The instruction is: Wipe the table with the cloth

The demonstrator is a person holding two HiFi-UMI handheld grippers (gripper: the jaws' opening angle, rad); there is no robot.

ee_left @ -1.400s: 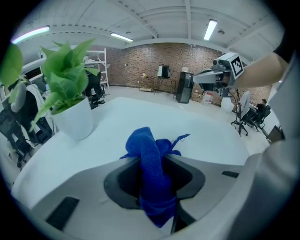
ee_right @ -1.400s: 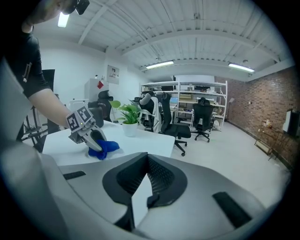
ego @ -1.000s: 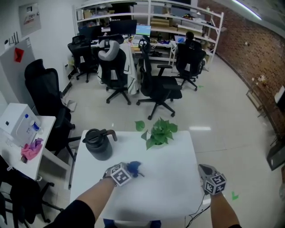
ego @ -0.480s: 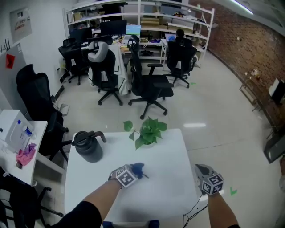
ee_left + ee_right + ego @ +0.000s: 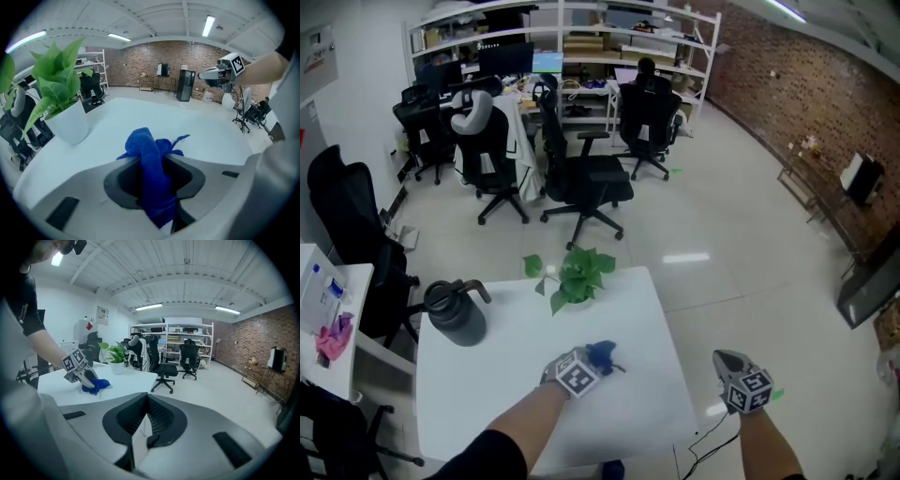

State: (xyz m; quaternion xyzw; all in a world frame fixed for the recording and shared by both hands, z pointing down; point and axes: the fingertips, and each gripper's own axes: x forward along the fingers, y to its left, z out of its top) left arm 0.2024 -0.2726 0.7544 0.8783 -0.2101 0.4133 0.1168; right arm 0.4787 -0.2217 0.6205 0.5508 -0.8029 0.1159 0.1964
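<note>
A blue cloth [image 5: 602,354] lies bunched on the white table [image 5: 478,398], a little in front of the potted plant. My left gripper [image 5: 594,362] is shut on it and holds it down against the tabletop. In the left gripper view the cloth [image 5: 151,161] fills the gap between the jaws and spills out ahead onto the table [image 5: 197,126]. My right gripper [image 5: 729,362] hovers beyond the table's right edge, over the floor. Its jaws are shut with nothing in them [image 5: 146,425]. The right gripper view shows the left gripper [image 5: 77,369] and the cloth [image 5: 97,385] from the side.
A potted plant [image 5: 572,277] in a white pot stands at the table's far edge, close to the cloth. A dark jug [image 5: 455,314] sits at the far left corner. Office chairs [image 5: 581,183] stand on the floor beyond. A side table [image 5: 328,319] is at left.
My left gripper has slid the cloth to the right across the table, from left of the plant to in front of it. The right gripper has stayed off the table's right edge.
</note>
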